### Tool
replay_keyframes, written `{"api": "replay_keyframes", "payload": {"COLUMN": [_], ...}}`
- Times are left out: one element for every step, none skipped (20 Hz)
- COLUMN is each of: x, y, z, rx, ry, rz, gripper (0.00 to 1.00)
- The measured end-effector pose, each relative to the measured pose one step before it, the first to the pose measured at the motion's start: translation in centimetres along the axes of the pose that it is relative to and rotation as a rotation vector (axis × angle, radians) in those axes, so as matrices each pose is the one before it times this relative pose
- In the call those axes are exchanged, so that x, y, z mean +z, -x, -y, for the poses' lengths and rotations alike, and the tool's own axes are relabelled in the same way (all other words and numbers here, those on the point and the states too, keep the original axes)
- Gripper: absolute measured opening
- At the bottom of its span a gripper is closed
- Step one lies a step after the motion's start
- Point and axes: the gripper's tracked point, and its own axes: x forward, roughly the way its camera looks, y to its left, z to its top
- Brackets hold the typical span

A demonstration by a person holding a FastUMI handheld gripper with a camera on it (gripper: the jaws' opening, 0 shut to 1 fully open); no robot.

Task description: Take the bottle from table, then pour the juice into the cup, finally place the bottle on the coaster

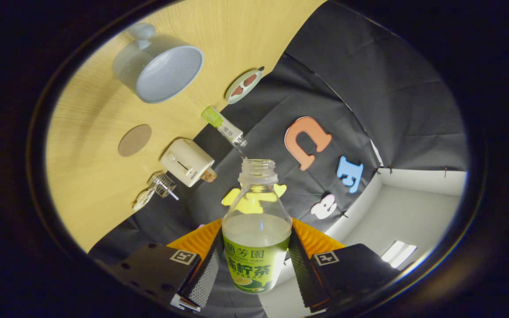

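The claw (256, 269) gripped the uncapped clear plastic juice bottle with green label (256, 229), tilted, its mouth well short of the pale blue cup (159, 70) on the wooden counter (91, 132); spillage risk judged high.

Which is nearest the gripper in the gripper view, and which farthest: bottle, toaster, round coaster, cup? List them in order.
1. Bottle: between the gripper fingers, gripped.
2. Toaster: beyond the fingers, near the table's edge.
3. Round coaster: past the toaster.
4. Cup: farthest, beyond the coaster.
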Motion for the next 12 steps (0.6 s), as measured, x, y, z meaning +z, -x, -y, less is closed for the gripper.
{"api": "replay_keyframes", "payload": {"x": [0.144,0.148,-0.034,0.244,-0.169,-0.287,0.122,0.154,-0.112,-0.026,-0.245,0.076], "y": [-0.094,-0.068,0.08,0.068,0.02,0.049,0.023,-0.06,0.112,0.08,0.066,0.073], "z": [-0.054,-0.157,0.059,0.062,0.126,0.075,0.094,0.111,0.194,-0.011,0.017,-0.024], "rx": [0.0016,0.00004,-0.00365,-0.00161,-0.00075,-0.00097,-0.00728,-0.01018,-0.00526,-0.00036,0.00016,-0.00211], "ry": [0.01017,0.00753,0.00937,-0.00062,0.0029,0.00812,0.00922,0.00333,0.002,-0.00624,-0.001,-0.00345], "rz": [-0.00031,-0.00154,-0.00462,0.00777,-0.00959,-0.0078,0.00404,0.0078,0.0006,0.00099,-0.00191,0.00563], "gripper": [0.81,0.81,0.81,0.81,0.81,0.81,0.81,0.81,0.81,0.81,0.81,0.81]}}
